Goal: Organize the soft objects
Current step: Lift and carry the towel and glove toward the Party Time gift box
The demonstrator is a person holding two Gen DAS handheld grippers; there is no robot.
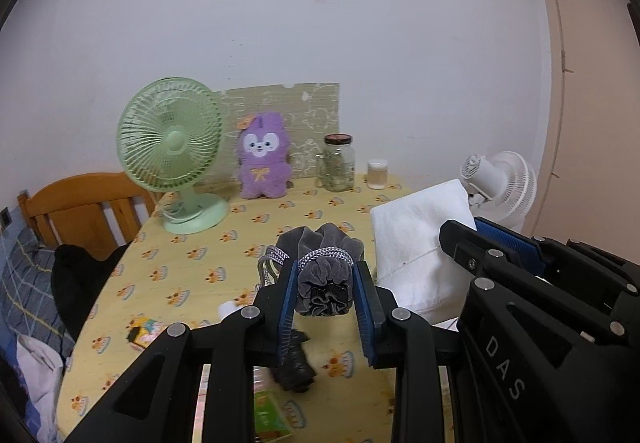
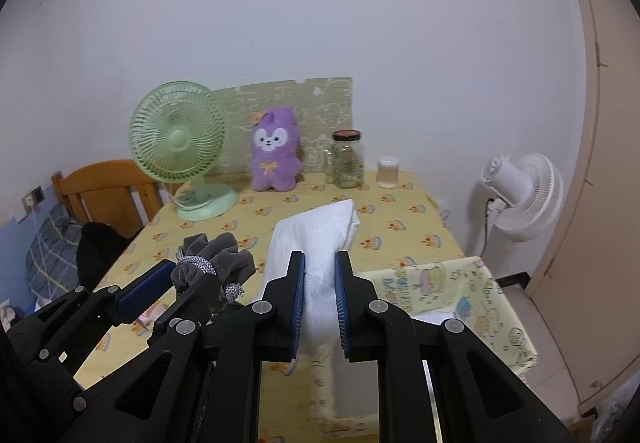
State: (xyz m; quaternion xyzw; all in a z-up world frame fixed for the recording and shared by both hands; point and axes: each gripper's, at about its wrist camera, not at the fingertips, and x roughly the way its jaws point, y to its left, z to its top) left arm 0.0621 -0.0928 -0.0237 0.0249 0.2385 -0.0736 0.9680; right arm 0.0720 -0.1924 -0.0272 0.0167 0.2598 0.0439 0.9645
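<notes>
My left gripper (image 1: 325,267) is shut on a grey velvet drawstring pouch (image 1: 324,283) with a silver cord, held above the yellow tablecloth (image 1: 224,243). In the right wrist view that same pouch (image 2: 216,255) shows at lower left, in the left gripper (image 2: 176,275). My right gripper (image 2: 320,259) is shut on a folded white cloth (image 2: 316,239), lifted over the table; from the left wrist the cloth (image 1: 416,243) hangs at right beside the right gripper's fingers (image 1: 472,243). A purple plush bunny (image 1: 262,159) stands upright at the table's back.
A green desk fan (image 1: 172,151) stands back left, a glass jar (image 1: 338,163) and a small cup (image 1: 378,174) back right. A white fan (image 2: 524,195) sits beyond the table's right edge. A patterned cloth (image 2: 452,287) lies at front right. Wooden headboard (image 1: 80,203) at left.
</notes>
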